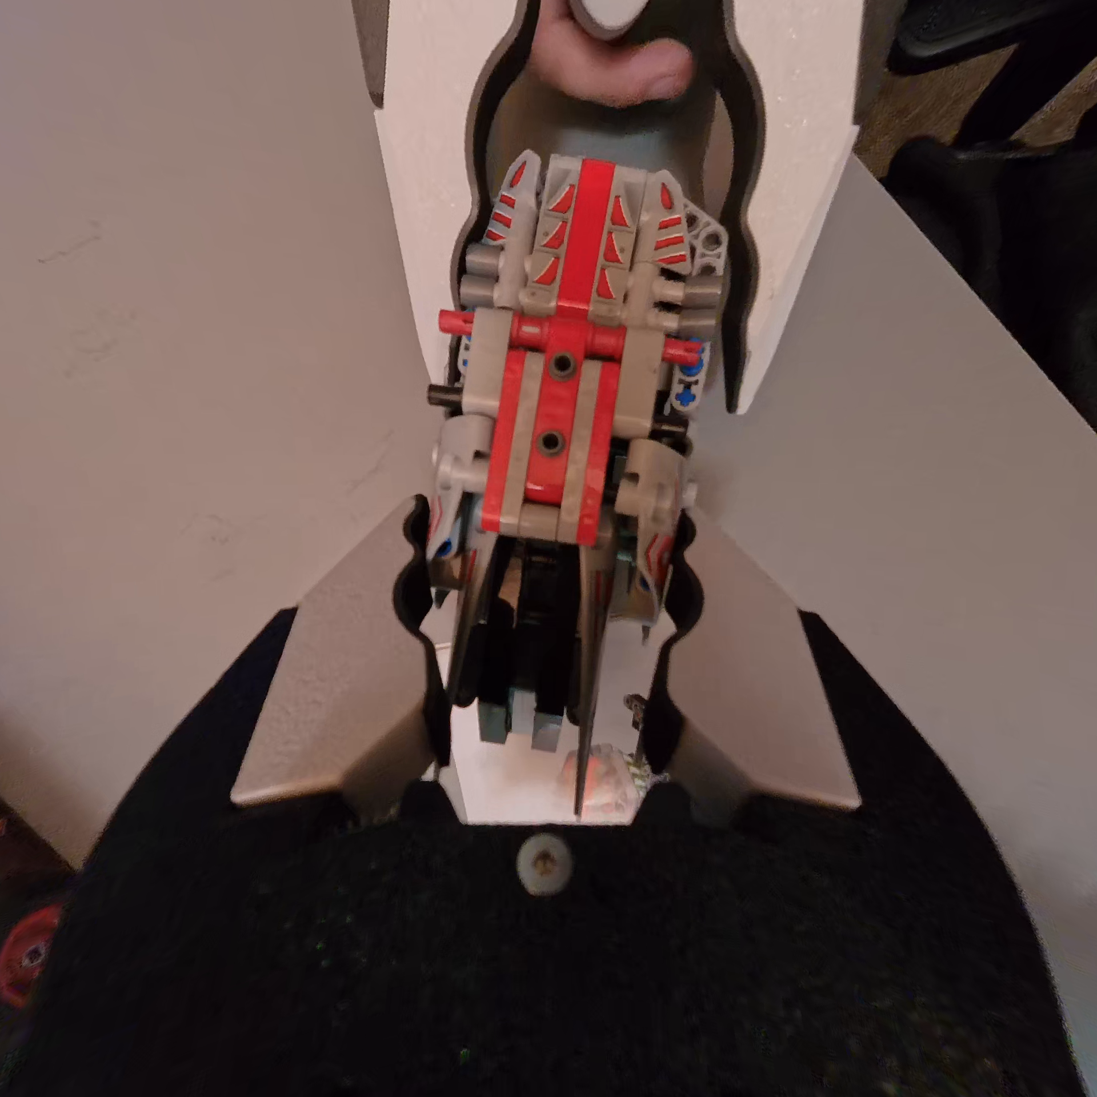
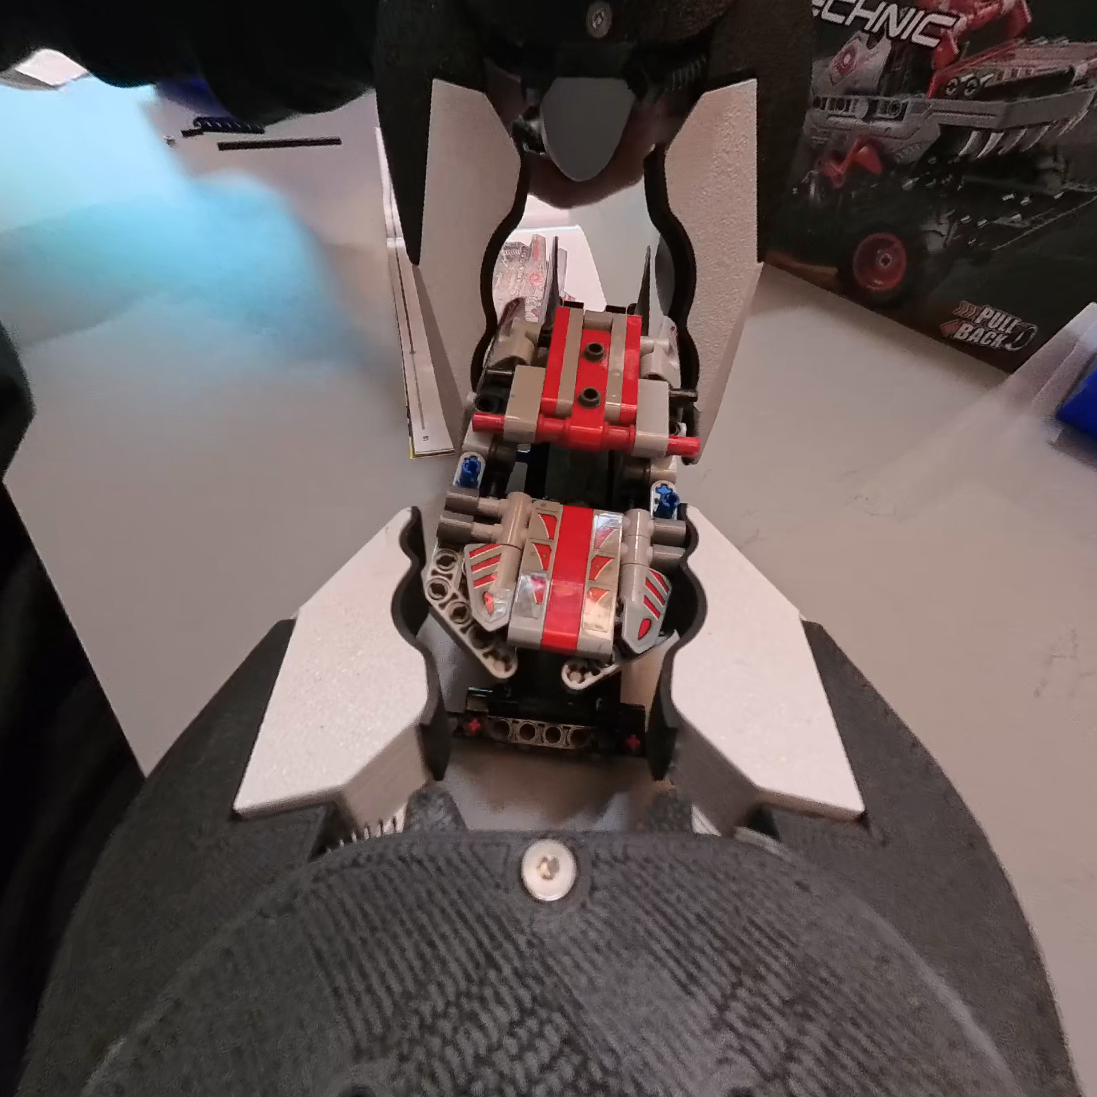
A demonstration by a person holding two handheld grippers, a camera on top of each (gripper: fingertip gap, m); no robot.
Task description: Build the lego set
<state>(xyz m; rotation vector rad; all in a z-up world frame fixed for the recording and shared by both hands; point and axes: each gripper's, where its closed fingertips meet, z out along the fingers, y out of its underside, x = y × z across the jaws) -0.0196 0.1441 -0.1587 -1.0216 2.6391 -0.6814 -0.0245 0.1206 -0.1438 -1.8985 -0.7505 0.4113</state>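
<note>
Fingers (image 2: 415, 623) of the right gripper (image 2: 549, 599) clamped on the front end of the lego model (image 2: 564, 492); fingers (image 1: 415, 593) of the left gripper (image 1: 546, 582) clamped on its rear end. Held between both, above the white desk (image 2: 831, 475). Set box (image 2: 950, 148) standing beyond, at the desk's far right.

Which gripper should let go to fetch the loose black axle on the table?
Left, probably. Both are clamped on the lego model, one at each end. The black axle lies nearer the left gripper, so the right gripper can hold the model.
</note>
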